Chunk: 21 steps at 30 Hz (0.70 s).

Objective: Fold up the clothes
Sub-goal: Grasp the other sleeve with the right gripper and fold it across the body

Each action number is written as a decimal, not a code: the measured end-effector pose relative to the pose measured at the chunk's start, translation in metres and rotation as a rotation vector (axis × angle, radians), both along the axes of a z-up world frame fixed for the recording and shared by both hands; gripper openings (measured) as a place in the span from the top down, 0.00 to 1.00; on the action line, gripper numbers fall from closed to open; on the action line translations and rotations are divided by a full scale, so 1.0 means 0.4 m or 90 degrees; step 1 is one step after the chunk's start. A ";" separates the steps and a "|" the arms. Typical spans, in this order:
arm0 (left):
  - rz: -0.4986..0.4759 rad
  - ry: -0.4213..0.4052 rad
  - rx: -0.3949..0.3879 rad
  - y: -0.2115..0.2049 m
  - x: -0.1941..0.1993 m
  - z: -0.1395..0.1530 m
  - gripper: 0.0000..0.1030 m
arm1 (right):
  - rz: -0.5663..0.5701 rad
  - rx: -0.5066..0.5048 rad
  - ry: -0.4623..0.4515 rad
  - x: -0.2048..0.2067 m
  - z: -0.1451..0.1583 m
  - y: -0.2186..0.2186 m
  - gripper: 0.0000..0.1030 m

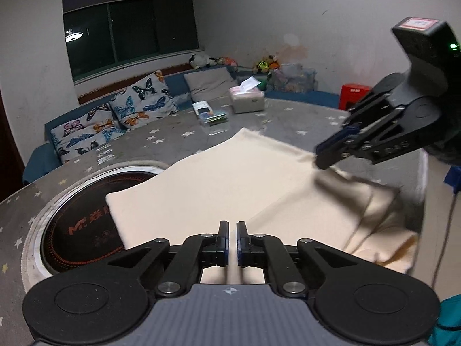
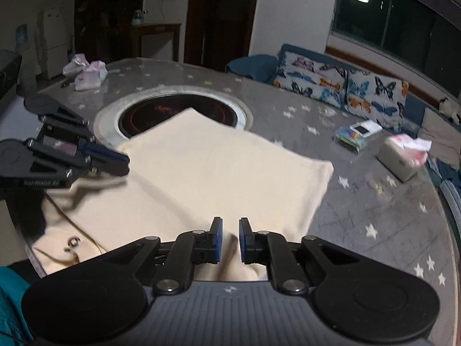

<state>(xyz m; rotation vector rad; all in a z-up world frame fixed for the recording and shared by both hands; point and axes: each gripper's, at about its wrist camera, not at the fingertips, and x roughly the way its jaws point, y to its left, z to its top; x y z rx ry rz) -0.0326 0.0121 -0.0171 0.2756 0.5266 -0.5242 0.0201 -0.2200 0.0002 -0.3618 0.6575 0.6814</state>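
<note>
I judge I am in the middle of a fold: the cream-coloured soft cotton garment (image 1: pixel 219 178) lies across the centre of both views on the round grey star-printed table (image 1: pixel 288 115), its far corner overlapping the round black induction cooktop (image 2: pixel 178 112) set into the tabletop. The far part looks flat and squared already; the near part, toward the lower right of the left wrist view, is bunched in loose layers with a small dark button or clasp showing at the lower left of the right wrist view.

My left gripper (image 1: pixel 232 239) sits low at the bottom centre of its own view, its jaws drawn almost together with only a thin slit between the blue pads. Cloth lies under and around the tips, but I cannot tell whether any of it is actually pinched.

My right gripper (image 2: pixel 230 239) has its jaws a little wider apart, a narrow gap, with a ridge of cream fabric rising into that gap. In the left wrist view its tips (image 1: pixel 325 155) meet the garment's edge at the right of the frame, and the cloth looks lifted there, so I take it to be holding a fold, though blur keeps me from being sure.

Next, I think, both tips need a firm hold on the near edge, then carry it evenly over the flat part, keeping the layers from sliding.
</note>
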 end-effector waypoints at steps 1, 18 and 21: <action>-0.004 0.003 -0.001 -0.006 -0.005 -0.001 0.94 | 0.005 0.007 0.002 0.003 0.000 0.008 0.90; -0.036 0.022 0.014 0.012 -0.143 -0.006 0.73 | 0.095 -0.008 0.070 -0.108 -0.030 0.019 0.80; -0.042 0.006 0.043 0.031 -0.185 0.001 0.50 | 0.070 -0.010 0.086 -0.095 -0.036 -0.004 0.80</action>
